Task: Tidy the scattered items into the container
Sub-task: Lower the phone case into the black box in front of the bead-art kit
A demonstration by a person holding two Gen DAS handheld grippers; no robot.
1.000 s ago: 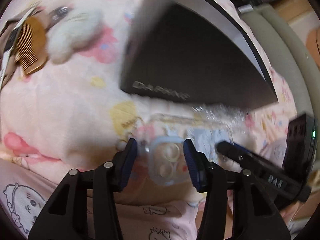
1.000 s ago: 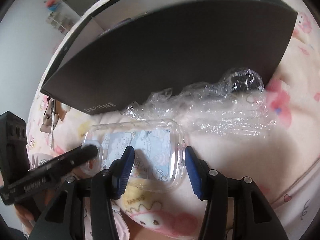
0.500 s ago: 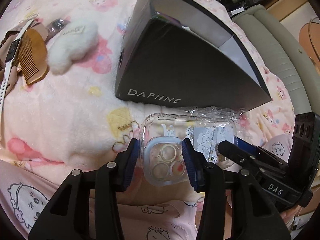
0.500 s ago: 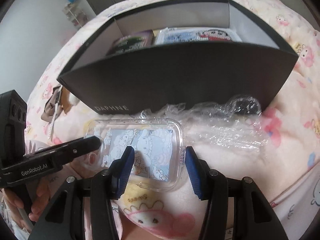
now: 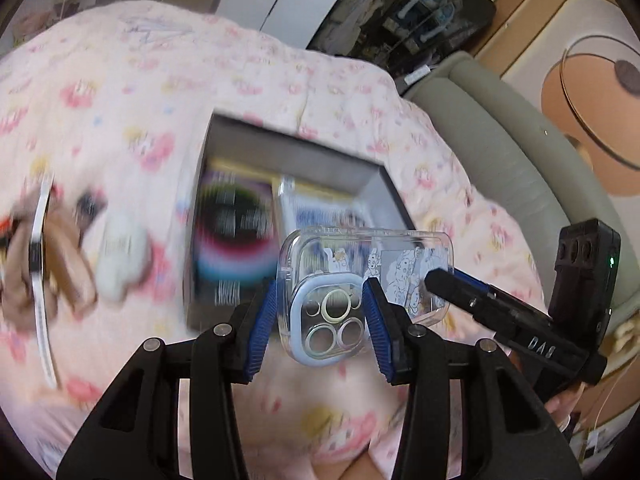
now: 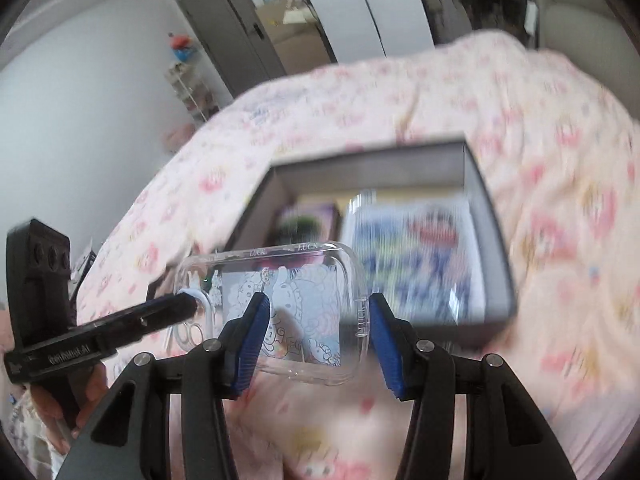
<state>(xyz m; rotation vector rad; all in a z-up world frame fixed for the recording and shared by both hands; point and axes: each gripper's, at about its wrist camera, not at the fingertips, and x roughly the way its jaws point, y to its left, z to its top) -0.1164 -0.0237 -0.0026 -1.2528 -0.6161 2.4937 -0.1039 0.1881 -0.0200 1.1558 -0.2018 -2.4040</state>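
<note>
A clear phone case (image 5: 384, 264) with cartoon prints hangs in the air between both grippers, just in front of the open dark grey box (image 5: 384, 184). My left gripper (image 5: 321, 300) is shut on its camera end. My right gripper (image 6: 319, 312) has the other end of the case (image 6: 304, 288) between its blue pads, and its jaws are closing on it. The box (image 6: 492, 240) lies on the pink blanket and holds colourful flat packs, blurred by motion. Each gripper shows in the other's view: the right gripper (image 5: 500, 312) and the left gripper (image 6: 100, 332).
Left of the box on the pink blanket (image 5: 120, 100) lie a white fluffy thing (image 5: 120, 256), a white-strapped watch (image 5: 40, 280) and a brown item (image 5: 68, 268), all blurred. A grey-green padded edge (image 5: 520, 168) runs along the right. A grey door (image 6: 240, 40) stands far behind.
Both grippers have risen together, lifting the phone case off the blanket. The box's inside now shows from above. The crumpled plastic wrap has dropped out of view.
</note>
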